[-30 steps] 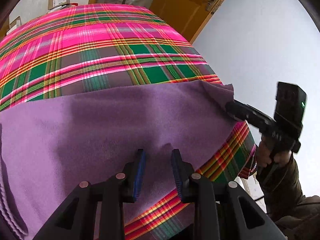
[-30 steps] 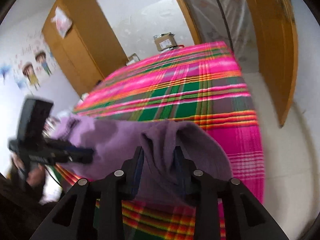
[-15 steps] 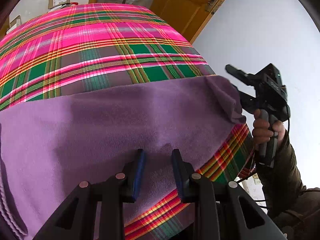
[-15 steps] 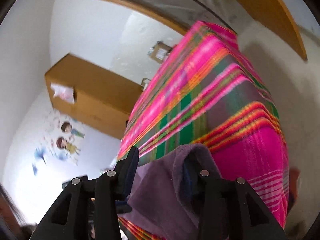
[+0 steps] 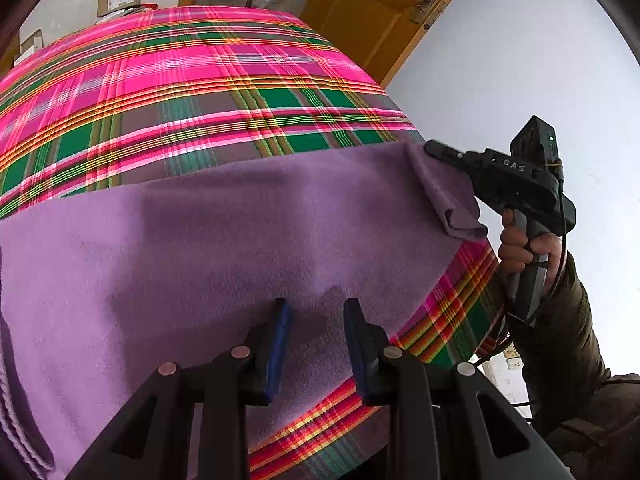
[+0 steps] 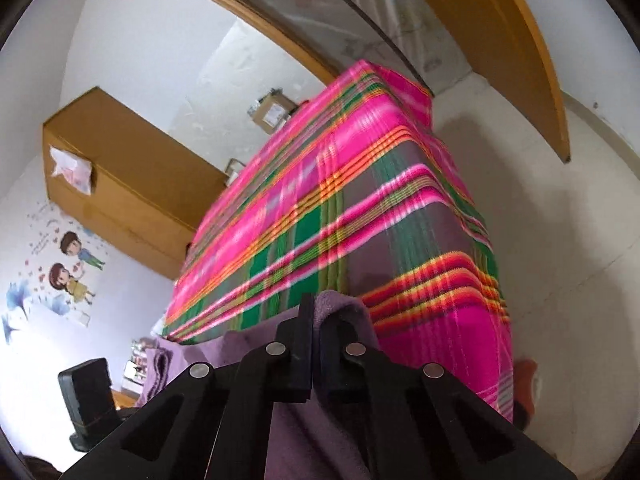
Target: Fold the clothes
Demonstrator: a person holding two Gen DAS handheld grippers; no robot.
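Our right gripper (image 6: pixel 314 312) sits clamped, jaws pressed together on the purple garment (image 5: pixel 200 240), our right hand (image 5: pixel 528 250) wrapped around its handle; our left gripper (image 5: pixel 316 312) hovers half-spread, jaws gripping nothing, pointing steeply down.

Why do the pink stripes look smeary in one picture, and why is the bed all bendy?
Right wrist view: the plaid bedcover is motion-blurred. Left wrist view: the same cover is sharp, but the fisheye lens bulges it into a dome, and a soft shadow darkens the purple cloth.

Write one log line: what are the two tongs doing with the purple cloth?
left tongs: open over purple fleece cloth | right tongs: just closed, shut on cloth corner | pink plaid bed cover: under cloth
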